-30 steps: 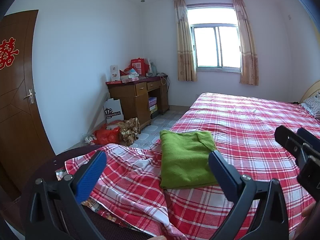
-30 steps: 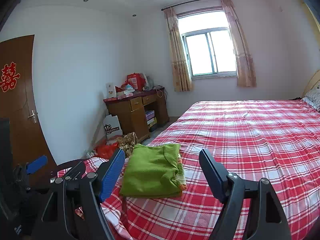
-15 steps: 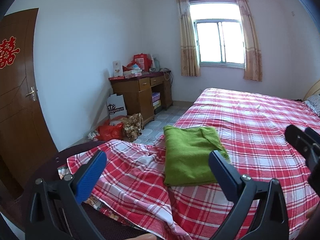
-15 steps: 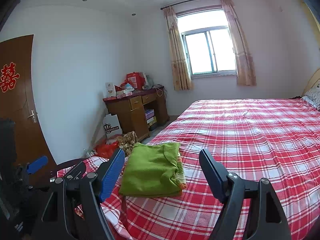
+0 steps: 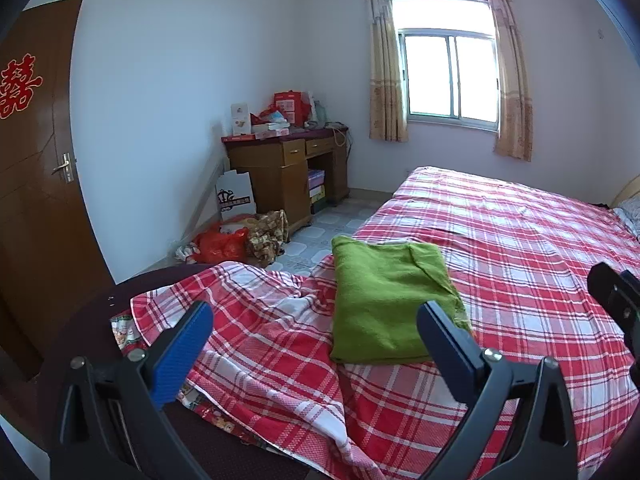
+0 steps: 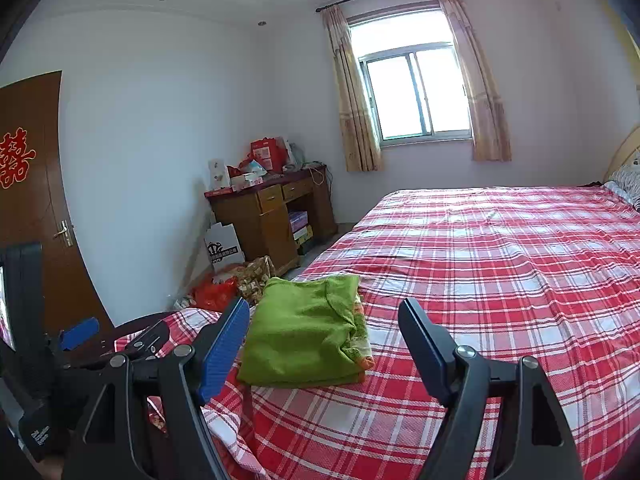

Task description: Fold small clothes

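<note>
Both wrist views have barely shifted: the left claw [image 5: 312, 342] and right claw [image 6: 322, 336] still hover spread wide, holding nothing. Just beyond their tips the folded green garment [image 5: 390, 300] lies near the bed's [image 5: 520, 248] foot corner. On the door, a red double-happiness character [image 5: 18, 86] is readable
</note>
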